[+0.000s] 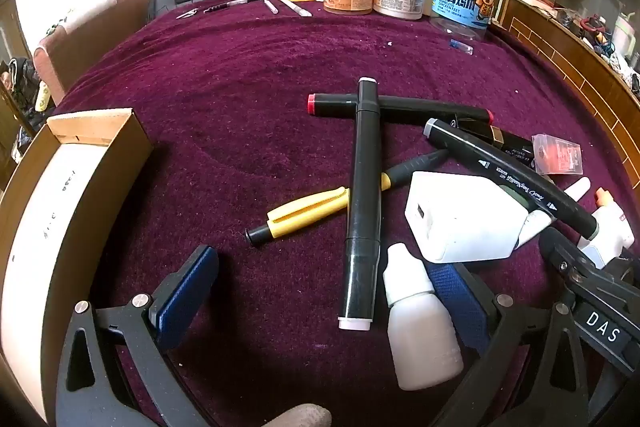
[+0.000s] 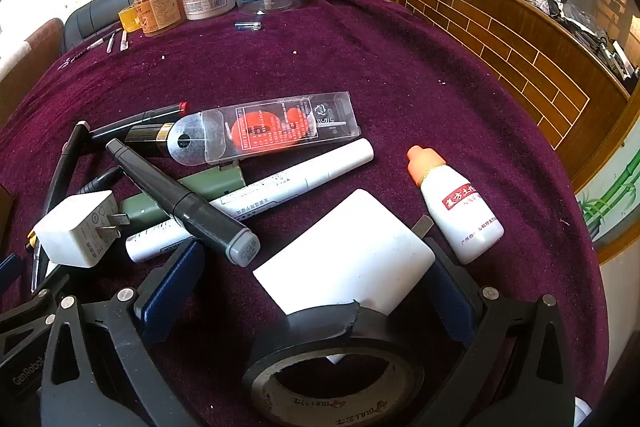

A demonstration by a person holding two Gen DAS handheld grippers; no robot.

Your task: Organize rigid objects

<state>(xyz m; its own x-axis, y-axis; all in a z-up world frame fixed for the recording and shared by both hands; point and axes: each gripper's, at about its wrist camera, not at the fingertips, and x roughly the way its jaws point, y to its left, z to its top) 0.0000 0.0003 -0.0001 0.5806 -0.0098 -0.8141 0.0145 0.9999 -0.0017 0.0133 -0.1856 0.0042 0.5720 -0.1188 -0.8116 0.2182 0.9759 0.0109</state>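
**Stock on the purple cloth: loose rigid items, both grippers empty**

Left gripper (image 1: 320, 291): jaws spread wide, blue pads pinching nothing. Between them lie the near end of a long black marker with white end caps (image 1: 362, 203) and a small white plastic dropper bottle (image 1: 420, 323), the bottle against the right-hand pad. Neither item is gripped.

Right gripper (image 2: 312, 275): jaws likewise fully spread, empty. A flat white rectangular charger block (image 2: 344, 255) and a roll of black electrical tape (image 2: 332, 367) sit within the span, the tape nearest the camera.

Pile, centre of the plum velvet tablecloth (image 1: 240, 87):
- black marker with red caps (image 1: 400, 107), crossed under the long black marker;
- yellow-and-black pen (image 1: 308, 211), also beneath that marker;
- black marker with grey caps (image 2: 180, 199), lying over a white paint marker (image 2: 260, 191);
- white wall plug with two prongs (image 2: 80, 227);
- clear plastic pack with orange contents (image 2: 272, 127);
- white bottle with orange cap and red label (image 2: 456, 207), apart to the right.

Destination, judged: open cardboard box with white lining (image 1: 48, 207), at the left edge, seemingly empty. Sorting appears not yet begun; the crossed markers will probably need lifting top-first.
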